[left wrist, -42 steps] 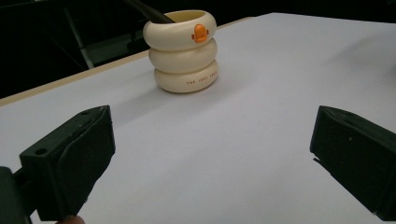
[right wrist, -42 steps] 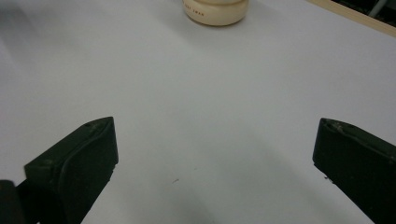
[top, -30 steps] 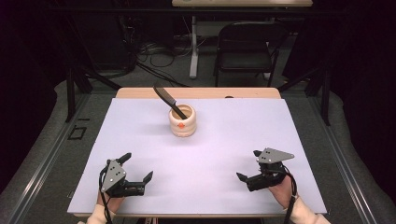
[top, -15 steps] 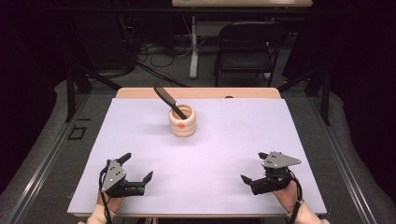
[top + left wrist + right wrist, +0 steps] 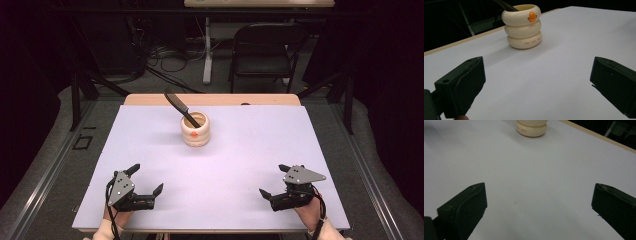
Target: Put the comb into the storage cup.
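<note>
Both tongs, left (image 5: 148, 183) and right (image 5: 271, 182), rest released and empty at the desk's (image 5: 300, 140) near edge. Nothing started: next, reach for the far cup (image 5: 195, 129) holding a knife (image 5: 180, 106).

A black chair (image 5: 265, 50) stands beyond the table (image 5: 320, 150), with cables (image 5: 165, 55) on the floor

A cream ribbed cup (image 5: 195, 130) with an orange duck mark holds a black knife (image 5: 181, 107) on the pale lilac bench (image 5: 240, 165), edged in tan wood.
</note>
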Tool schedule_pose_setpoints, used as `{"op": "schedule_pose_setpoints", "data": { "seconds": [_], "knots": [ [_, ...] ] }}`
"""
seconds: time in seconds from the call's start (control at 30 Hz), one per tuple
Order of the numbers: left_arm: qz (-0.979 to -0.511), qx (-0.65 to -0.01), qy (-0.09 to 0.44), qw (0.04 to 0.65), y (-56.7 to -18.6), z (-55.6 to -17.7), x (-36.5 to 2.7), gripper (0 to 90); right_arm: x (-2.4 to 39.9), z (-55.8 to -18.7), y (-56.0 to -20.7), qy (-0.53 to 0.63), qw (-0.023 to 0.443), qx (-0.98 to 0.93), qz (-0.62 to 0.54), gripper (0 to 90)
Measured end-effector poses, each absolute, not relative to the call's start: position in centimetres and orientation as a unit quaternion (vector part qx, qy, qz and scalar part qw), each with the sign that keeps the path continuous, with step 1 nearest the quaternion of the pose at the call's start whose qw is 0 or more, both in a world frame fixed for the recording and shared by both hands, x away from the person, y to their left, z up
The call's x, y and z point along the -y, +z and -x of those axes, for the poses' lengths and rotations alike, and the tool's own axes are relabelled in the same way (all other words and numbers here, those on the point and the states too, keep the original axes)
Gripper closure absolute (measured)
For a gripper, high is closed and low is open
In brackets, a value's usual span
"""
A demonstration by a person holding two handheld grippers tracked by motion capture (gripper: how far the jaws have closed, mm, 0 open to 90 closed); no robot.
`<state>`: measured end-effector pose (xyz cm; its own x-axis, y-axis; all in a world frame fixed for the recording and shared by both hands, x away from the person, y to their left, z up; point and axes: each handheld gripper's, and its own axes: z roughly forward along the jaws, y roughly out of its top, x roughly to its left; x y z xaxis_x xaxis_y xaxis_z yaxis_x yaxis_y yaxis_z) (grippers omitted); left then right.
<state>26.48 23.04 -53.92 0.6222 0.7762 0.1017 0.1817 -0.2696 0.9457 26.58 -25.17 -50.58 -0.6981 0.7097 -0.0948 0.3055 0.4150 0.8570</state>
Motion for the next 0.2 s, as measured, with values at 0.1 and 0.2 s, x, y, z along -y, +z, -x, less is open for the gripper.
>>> {"op": "schedule_pose_setpoints", "data": {
  "seconds": [0.1,0.2],
  "knots": [
    [-0.742,-0.322,0.292,0.510,-53.92,-26.48,-23.02,0.0,25.21,-26.60,-50.63,0.440,0.230,-0.809,-0.315,0.0],
    [-0.742,-0.323,0.291,0.510,-53.93,-26.52,-23.04,0.0,25.21,-26.67,-50.72,0.440,0.229,-0.809,-0.315,0.0]
  ]
}}
